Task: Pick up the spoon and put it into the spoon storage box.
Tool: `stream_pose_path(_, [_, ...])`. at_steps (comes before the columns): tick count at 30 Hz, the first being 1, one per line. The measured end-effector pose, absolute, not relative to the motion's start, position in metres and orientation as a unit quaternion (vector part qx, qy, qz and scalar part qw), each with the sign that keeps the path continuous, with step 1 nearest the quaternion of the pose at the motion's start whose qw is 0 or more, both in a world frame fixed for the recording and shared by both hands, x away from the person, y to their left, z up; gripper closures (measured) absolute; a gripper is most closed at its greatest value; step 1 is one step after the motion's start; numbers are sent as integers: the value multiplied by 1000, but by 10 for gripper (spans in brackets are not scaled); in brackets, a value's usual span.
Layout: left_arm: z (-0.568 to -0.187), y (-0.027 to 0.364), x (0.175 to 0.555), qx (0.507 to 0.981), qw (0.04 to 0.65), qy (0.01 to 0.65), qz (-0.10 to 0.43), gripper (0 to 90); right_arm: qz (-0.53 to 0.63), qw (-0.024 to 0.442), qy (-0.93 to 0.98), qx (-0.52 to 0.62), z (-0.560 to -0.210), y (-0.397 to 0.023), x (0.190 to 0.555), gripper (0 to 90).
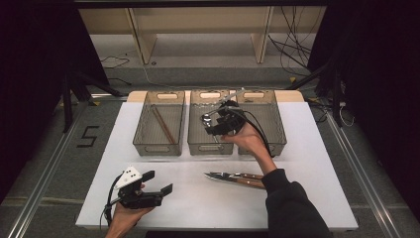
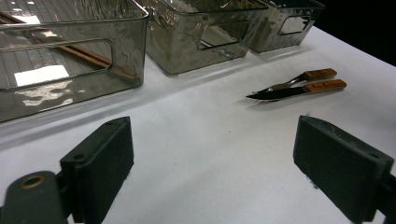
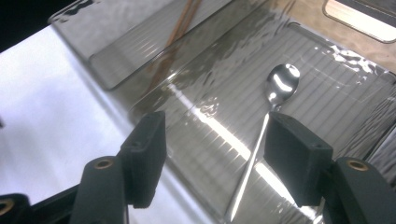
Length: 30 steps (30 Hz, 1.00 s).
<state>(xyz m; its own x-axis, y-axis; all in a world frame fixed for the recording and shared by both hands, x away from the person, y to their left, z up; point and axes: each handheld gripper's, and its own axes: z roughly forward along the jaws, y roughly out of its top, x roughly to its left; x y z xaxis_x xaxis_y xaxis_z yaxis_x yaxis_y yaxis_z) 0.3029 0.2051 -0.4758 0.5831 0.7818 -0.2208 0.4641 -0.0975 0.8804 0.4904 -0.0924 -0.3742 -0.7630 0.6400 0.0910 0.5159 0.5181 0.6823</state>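
Across the middle of the high view lies the counter [image 1: 307, 148], a flat white rectangular sheet w/ a smooth matte top. Along its far edge sit 3 bins side by side, all clear smoky plastic, rectangular, ribbed floors, oval handle cut-outs in the end walls: left bin [image 1: 141, 139], middle bin [image 1: 197, 144], right bin [image 1: 277, 134].

Left bin holds a pair of thin brown wooden chopsticks [image 1: 162, 124], lying diagonally on the floor of the bin.

Right gripper [image 1: 212, 124] hangs over the middle bin, held from the near side by the right hand [image 1: 250, 141] in a dark sleeve. Its black blocky fingers [image 3: 147, 156] stand apart, nothing between them. In the right gripper view a shiny metal spoon [image 3: 268, 121] rests on the middle bin's ribbed floor, oval bowl at the far end, slim handle running back toward the gripper, partly behind the right-side finger.

Left gripper [image 1: 157, 182] sits low at the near left of the counter, held by the left hand [image 1: 126, 215]; fingers spread wide, empty.

Near centre-right of the counter, approx. beside the right forearm, lie 2 utensils [image 1: 235, 178] side by side: dark pointed metal ends, squared wood handles. Exact type: can't tell.
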Motion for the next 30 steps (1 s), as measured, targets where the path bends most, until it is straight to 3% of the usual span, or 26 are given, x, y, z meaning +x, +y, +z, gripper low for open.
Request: stream_pose_path(30, [-476, 205, 303, 724, 516, 431, 155, 118, 369, 53, 891, 259, -393, -134, 403, 325])
